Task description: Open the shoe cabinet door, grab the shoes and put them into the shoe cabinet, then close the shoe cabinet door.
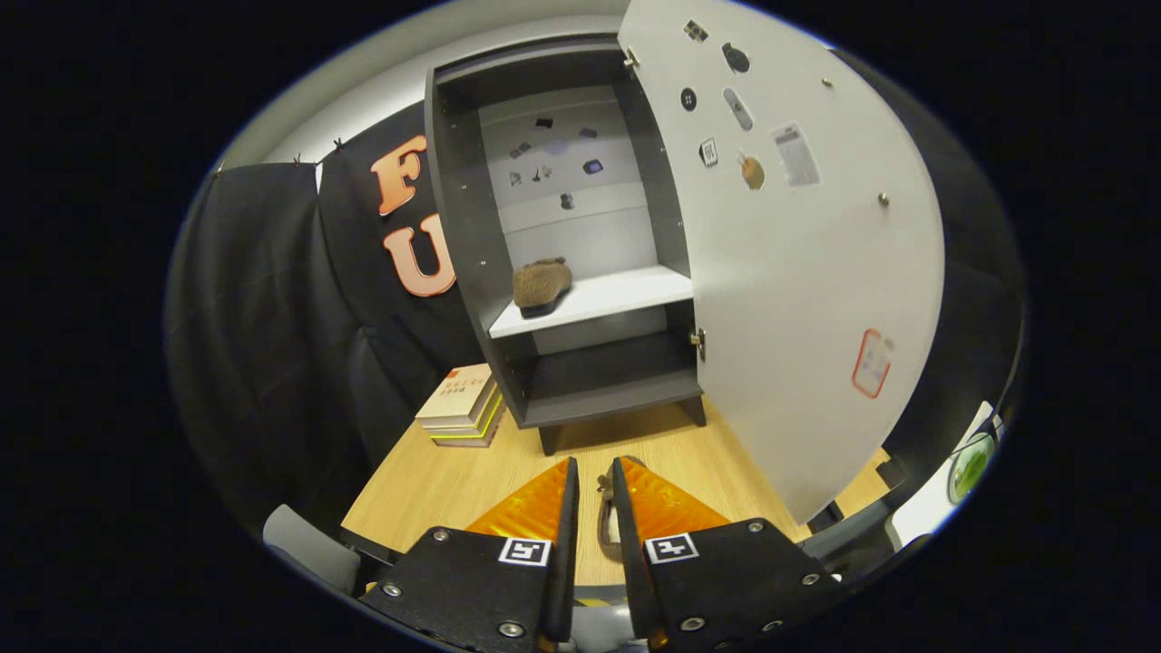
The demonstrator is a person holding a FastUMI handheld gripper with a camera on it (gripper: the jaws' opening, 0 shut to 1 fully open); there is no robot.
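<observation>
The grey shoe cabinet point(472, 236) stands on the wooden table point(426, 481) ahead of me, its door point(798, 272) swung wide open to the right. A brown fuzzy shoe point(541, 286) lies on the left part of the white middle shelf point(626, 295). My gripper point(594, 464) is in front of the cabinet's base, fingers nearly together. Pinched between them is a thin brown edge of a second shoe point(606, 521), most of it hidden below the fingers.
A stack of books point(463, 406) lies on the table just left of the cabinet's foot. The dark lower shelf point(608, 376) holds nothing. Black cloth hangs behind and to the left. The open door reaches out over the table's right side.
</observation>
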